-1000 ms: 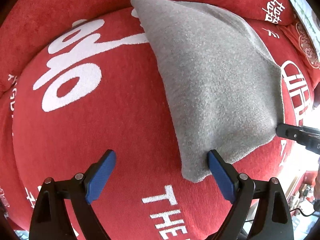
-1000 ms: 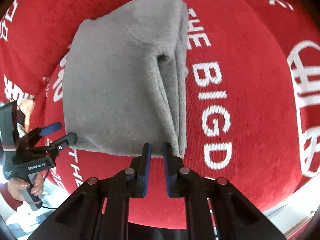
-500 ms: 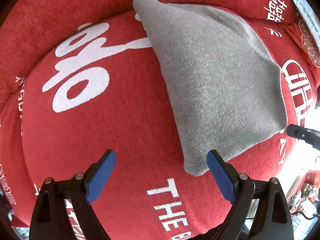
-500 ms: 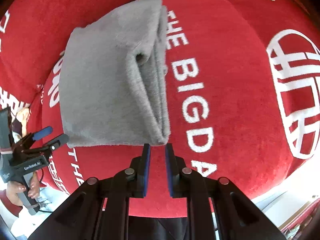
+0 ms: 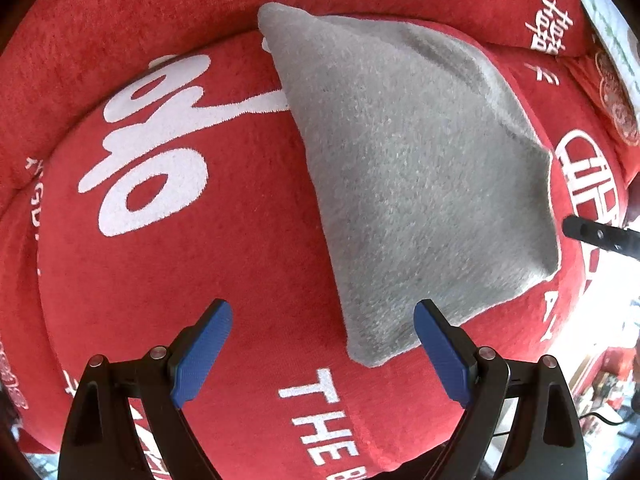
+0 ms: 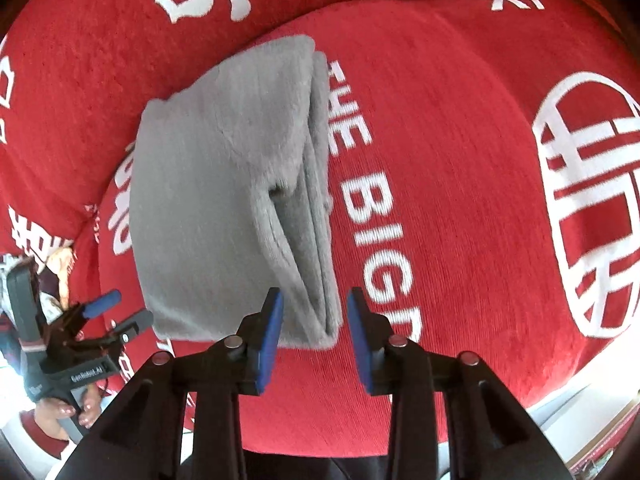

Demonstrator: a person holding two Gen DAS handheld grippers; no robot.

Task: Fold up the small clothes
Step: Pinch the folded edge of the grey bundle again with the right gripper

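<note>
Right wrist view: right gripper [image 6: 314, 320] part-open, empty, over folded grey cloth [image 6: 224, 200]; left gripper [image 5: 320, 344] wide, empty.

A big red cushion [image 5: 208, 264] with white letters fills the view. Behind it sits a red back cushion [image 6: 100, 40] with white signs.

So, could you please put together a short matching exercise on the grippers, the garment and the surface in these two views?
Things:
1. left hand-held gripper
2. right hand-held gripper
3. grey garment
4. red cushion

States:
A. folded in layers, lying flat
B. printed with white lettering
C. open, over the garment's layered edge
D. open wide, over the garment's near corner

Pairs: 1-D, 2-C, 3-A, 4-B
</note>
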